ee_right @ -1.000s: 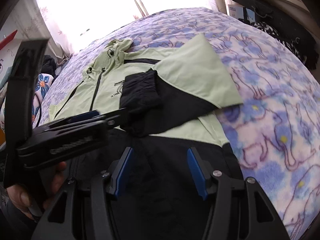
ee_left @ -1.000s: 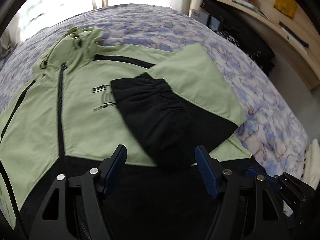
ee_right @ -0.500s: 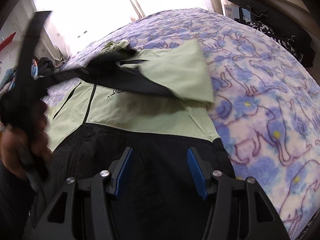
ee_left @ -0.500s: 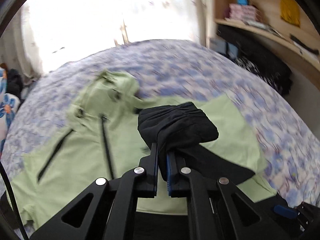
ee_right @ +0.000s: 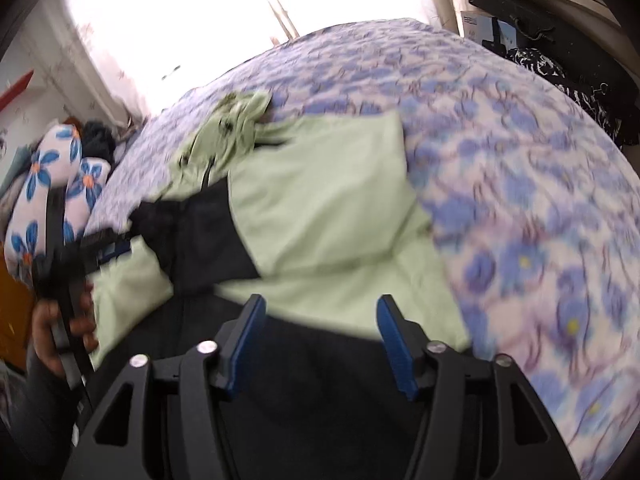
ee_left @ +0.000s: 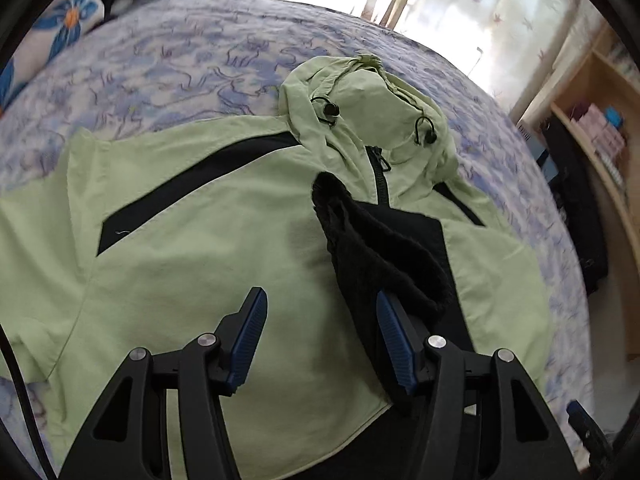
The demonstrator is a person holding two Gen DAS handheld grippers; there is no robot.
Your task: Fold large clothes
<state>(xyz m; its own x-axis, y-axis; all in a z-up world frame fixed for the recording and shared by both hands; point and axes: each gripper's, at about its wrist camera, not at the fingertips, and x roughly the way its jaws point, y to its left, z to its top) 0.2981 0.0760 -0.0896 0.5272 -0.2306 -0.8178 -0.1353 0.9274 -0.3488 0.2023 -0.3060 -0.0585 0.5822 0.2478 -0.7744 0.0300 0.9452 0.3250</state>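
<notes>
- The left tongs point(ee_left: 320, 344) were clenched on the black cuff point(ee_left: 376, 248) half a second ago; they have just been opening, and the cuff now drapes against the right pad only.
- The right tongs point(ee_right: 320, 340) have just been opening too, released, with nothing between them.
- The green-and-black jacket point(ee_left: 168, 256) lies on the bed point(ee_left: 168, 64), hood at 12 o'clock, sleeve carried across the chest.
- No readable writing shows.
</notes>
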